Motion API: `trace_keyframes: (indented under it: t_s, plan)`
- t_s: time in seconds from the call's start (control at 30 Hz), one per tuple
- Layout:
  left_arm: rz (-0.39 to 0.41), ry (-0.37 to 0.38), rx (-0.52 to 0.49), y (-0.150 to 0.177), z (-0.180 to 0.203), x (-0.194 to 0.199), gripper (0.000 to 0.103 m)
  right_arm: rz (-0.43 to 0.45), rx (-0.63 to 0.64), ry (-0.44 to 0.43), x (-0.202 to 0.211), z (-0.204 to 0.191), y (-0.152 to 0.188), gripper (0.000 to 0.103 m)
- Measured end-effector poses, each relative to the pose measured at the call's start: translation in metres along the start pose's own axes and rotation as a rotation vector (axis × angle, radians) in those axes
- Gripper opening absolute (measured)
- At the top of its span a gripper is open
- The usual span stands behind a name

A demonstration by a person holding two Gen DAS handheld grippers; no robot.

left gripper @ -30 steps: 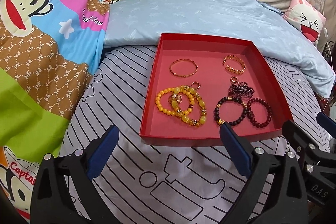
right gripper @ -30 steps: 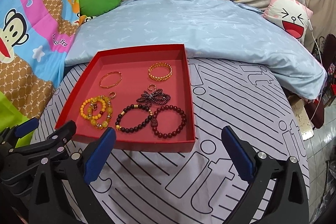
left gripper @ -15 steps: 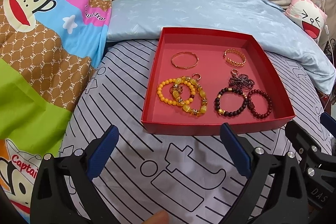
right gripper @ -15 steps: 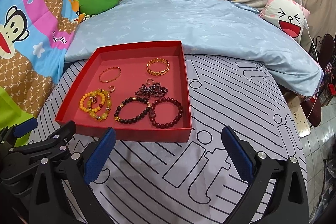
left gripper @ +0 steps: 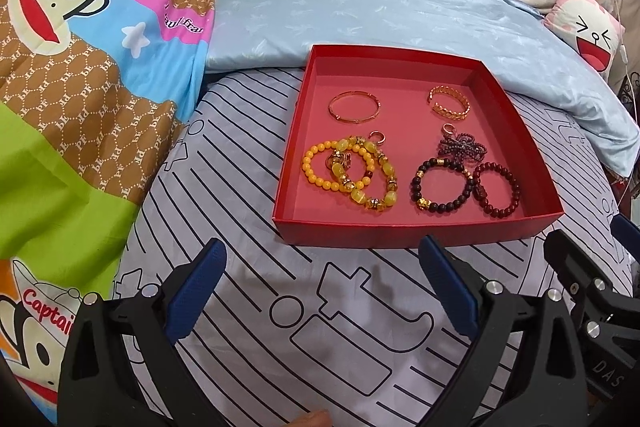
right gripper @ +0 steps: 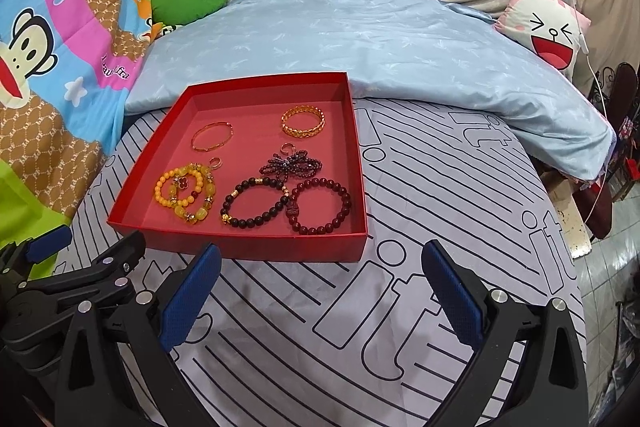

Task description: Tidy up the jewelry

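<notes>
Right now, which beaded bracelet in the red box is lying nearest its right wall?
The dark red beaded bracelet, at the box's front right; the black-and-gold one touches its left side.

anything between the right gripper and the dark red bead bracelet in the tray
Only the red tray's near wall: it rises between the open right gripper and the dark red bead bracelet, which lies just behind it. Striped sheet fills the gap before the wall. Coming in from above looks clear.
</notes>
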State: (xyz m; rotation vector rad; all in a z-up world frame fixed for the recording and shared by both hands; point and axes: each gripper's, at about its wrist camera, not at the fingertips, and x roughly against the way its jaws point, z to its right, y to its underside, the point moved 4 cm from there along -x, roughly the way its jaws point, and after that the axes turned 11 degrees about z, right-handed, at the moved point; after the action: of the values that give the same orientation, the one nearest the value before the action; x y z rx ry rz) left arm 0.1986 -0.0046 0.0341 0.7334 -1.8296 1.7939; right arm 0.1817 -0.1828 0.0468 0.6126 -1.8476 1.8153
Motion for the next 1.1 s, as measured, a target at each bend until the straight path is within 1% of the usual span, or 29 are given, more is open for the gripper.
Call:
trace_keyframes:
  t_s: [1.1]
  plan:
    - [-0.023, -0.008, -0.016, 0.0009, 0.003, -0.0077, 0.092, -0.013, -0.007, 0.005, -0.0067, 0.0052, 0.0045, 0.097]
